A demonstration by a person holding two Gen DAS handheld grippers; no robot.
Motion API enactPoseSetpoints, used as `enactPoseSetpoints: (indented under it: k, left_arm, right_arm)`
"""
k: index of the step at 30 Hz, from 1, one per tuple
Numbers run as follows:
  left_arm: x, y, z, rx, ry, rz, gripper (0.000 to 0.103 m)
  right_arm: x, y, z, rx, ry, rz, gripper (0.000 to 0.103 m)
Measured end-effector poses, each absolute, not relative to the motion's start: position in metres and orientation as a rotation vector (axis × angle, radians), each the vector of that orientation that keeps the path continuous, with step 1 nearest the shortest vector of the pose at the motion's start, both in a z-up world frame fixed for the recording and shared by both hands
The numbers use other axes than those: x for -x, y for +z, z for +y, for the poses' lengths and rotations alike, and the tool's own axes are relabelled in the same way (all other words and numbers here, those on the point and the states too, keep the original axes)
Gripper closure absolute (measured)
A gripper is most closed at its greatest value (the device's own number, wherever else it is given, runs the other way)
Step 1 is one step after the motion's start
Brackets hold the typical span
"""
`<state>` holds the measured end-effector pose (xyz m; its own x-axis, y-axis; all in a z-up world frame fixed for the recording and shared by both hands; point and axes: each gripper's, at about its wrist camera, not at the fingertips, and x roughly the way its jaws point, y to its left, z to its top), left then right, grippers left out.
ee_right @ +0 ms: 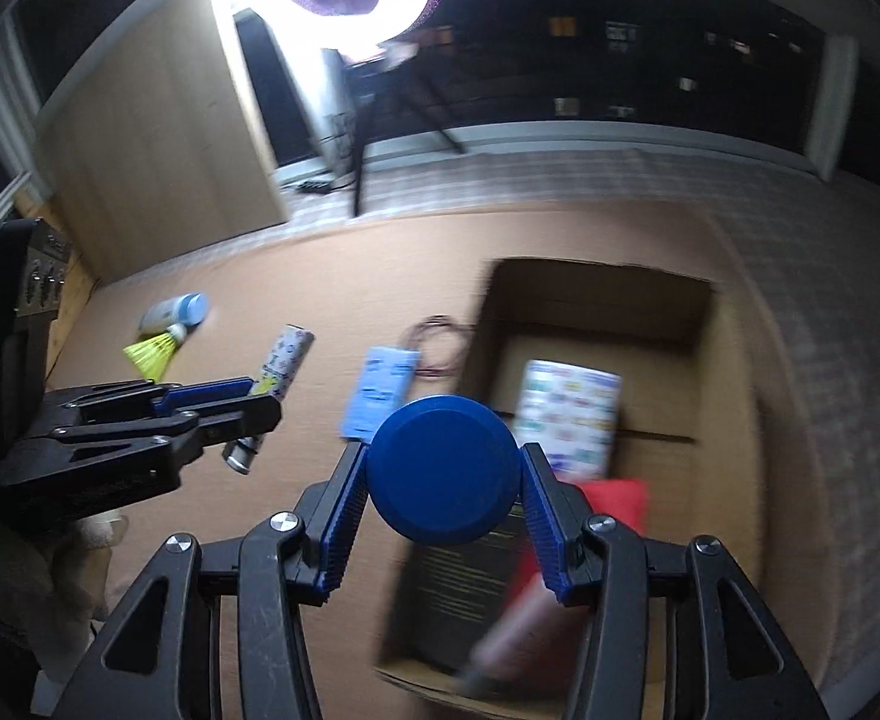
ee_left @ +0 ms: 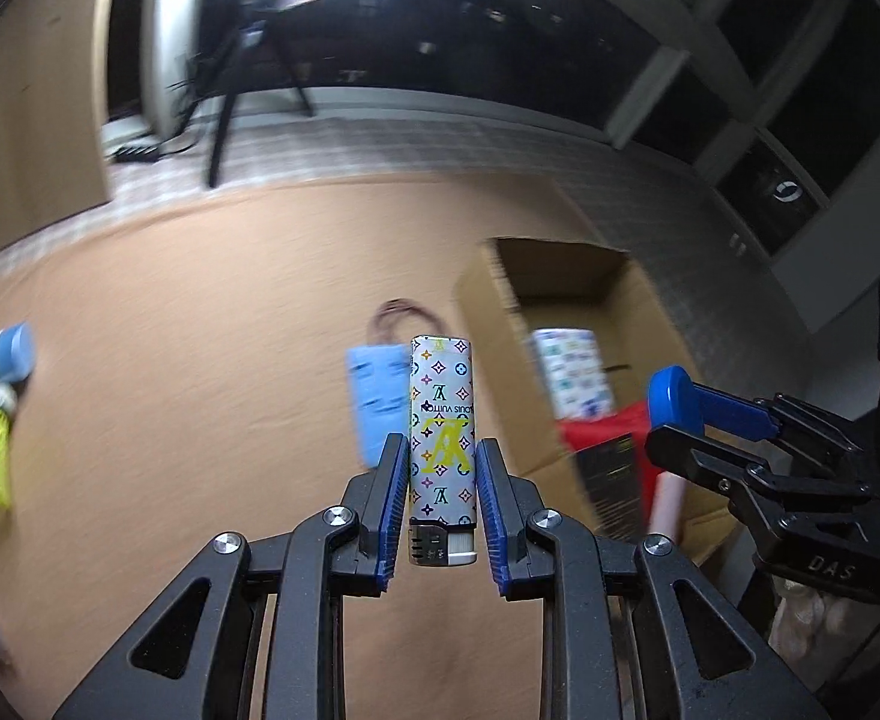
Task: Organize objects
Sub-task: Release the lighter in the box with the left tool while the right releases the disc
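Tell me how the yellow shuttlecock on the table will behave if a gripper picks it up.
The shuttlecock probably weighs very little: its yellow skirt looks thin. That skirt would likely flex or crush under a firm squeeze, so the small white cork end seems the safer hold. Lying on its side, it would probably roll in a curve if nudged.

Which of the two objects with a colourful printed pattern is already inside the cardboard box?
The wider patterned pack, lying in the cardboard box beside a red item. The slim patterned lighter is outside it, held between the left gripper's fingers.
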<state>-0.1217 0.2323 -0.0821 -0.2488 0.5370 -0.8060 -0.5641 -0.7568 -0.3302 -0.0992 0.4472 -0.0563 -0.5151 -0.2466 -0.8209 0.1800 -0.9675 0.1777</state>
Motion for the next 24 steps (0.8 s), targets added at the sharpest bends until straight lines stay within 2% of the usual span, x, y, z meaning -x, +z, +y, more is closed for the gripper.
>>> enactPoseSetpoints:
  k: [8,20,24]
  left_arm:
    - [0.109,-0.082,0.304,1.279,1.99,0.104,0.078]
    - [0.113,-0.108,0.366,1.319,1.961,0.199,0.079]
    - [0.116,-0.115,0.376,1.334,1.96,0.213,0.083]
  right_arm:
    - [0.089,-0.07,0.506,-1.454,-2.593,-0.164,0.057]
    - [0.09,-0.096,0.531,-1.512,-2.57,-0.215,0.057]
    - [0.091,-0.099,0.533,-1.517,-2.56,-0.208,0.057]
